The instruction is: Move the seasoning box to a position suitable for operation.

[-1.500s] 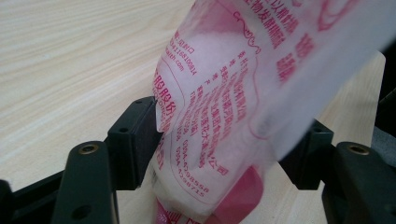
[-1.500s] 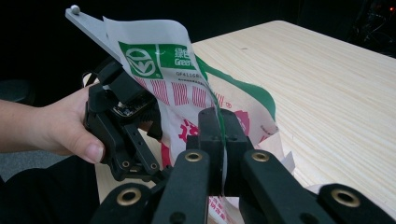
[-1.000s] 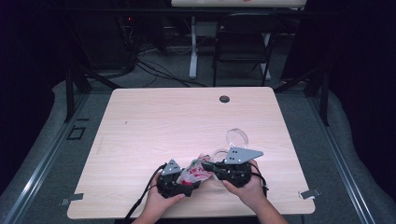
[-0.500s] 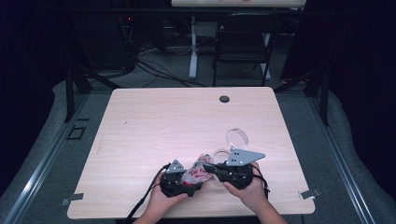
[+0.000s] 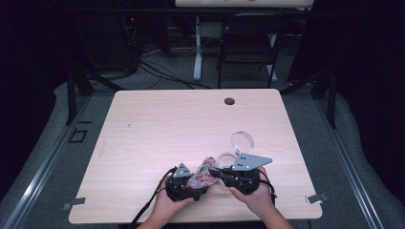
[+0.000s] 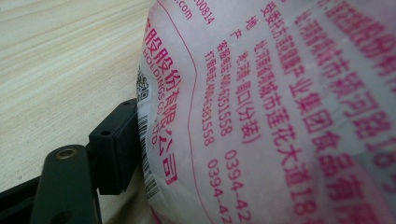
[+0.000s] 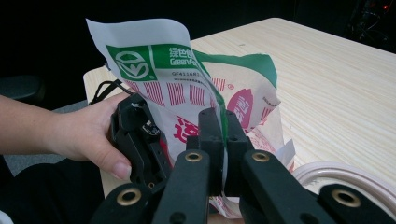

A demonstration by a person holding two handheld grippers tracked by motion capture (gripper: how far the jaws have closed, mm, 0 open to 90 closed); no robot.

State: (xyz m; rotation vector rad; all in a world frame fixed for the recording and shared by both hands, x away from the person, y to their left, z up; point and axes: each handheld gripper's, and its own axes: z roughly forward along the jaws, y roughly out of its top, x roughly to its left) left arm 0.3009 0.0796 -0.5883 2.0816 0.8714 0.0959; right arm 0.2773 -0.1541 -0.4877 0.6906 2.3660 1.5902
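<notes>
A white plastic bag (image 5: 203,175) with red and green print is held up between both grippers near the table's front edge. My left gripper (image 5: 197,184) grips its lower left side. In the left gripper view the bag (image 6: 261,102) presses against one black finger (image 6: 114,149) and hides the other. My right gripper (image 7: 218,135) is shut on the bag's (image 7: 159,65) green-edged fold, jaws pressed together. In the high view the right gripper (image 5: 216,172) sits just right of the bag. A hand holds the left gripper (image 7: 140,135) in the right gripper view.
A clear round ring (image 5: 242,141) lies on the wooden table (image 5: 191,124) just behind the right gripper, and a pale ring (image 7: 345,179) lies by its jaws. A black grommet (image 5: 229,101) sits near the far edge. A chair (image 5: 248,47) stands beyond the table.
The left gripper has crept slightly right, toward the right gripper. Both keep their hold on the bag.
</notes>
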